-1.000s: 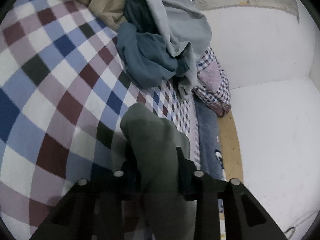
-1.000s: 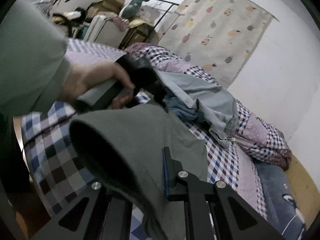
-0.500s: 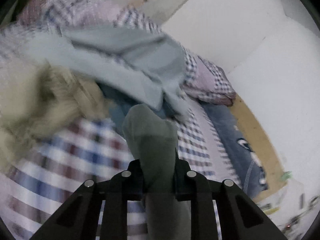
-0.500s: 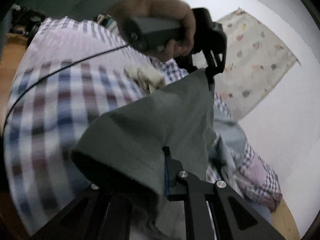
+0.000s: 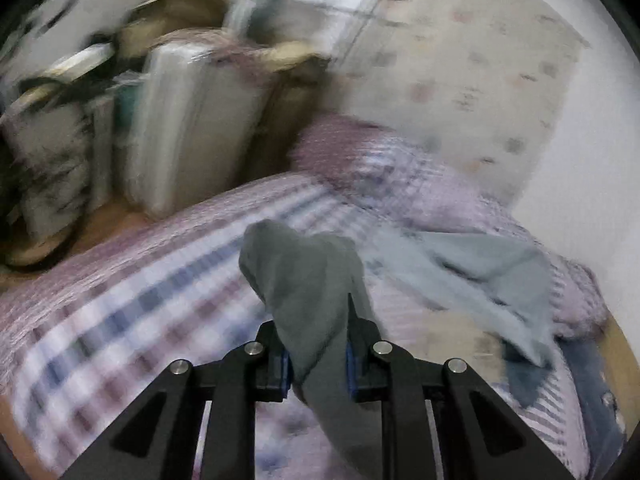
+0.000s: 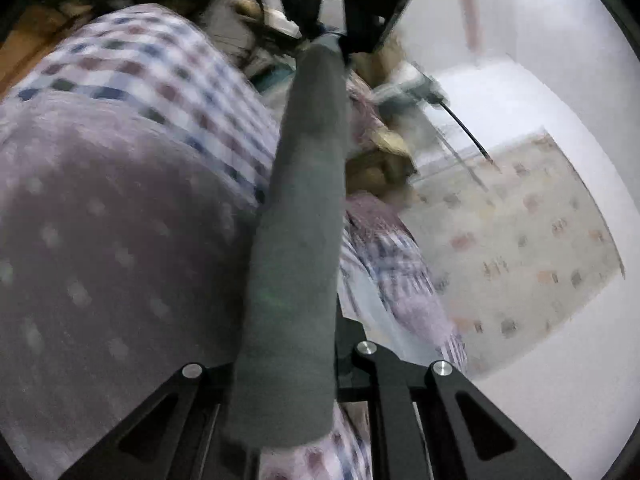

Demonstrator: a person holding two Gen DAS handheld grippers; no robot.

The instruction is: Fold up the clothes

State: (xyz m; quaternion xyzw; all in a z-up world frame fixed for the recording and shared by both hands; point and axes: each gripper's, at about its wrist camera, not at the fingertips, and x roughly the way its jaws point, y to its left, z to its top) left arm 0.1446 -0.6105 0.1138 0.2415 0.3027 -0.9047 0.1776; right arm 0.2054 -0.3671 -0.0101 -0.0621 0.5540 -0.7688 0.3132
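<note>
Left wrist view: the left gripper (image 5: 316,354) is clamped on a bunched edge of the dark grey-green soft cloth garment (image 5: 308,280), held above the purple-and-blue checked bedspread (image 5: 120,312); a pale blue-grey crumpled garment (image 5: 480,272) lies to the right; the picture is blurred.

Right wrist view: the right gripper (image 6: 288,376) pinches the same garment's other end — the cloth runs taut as a narrow band up to the left gripper.

Doing it well: keep both grips firm and level; lower the band flat onto bare bedspread, away from the pile — a judgement.
</note>
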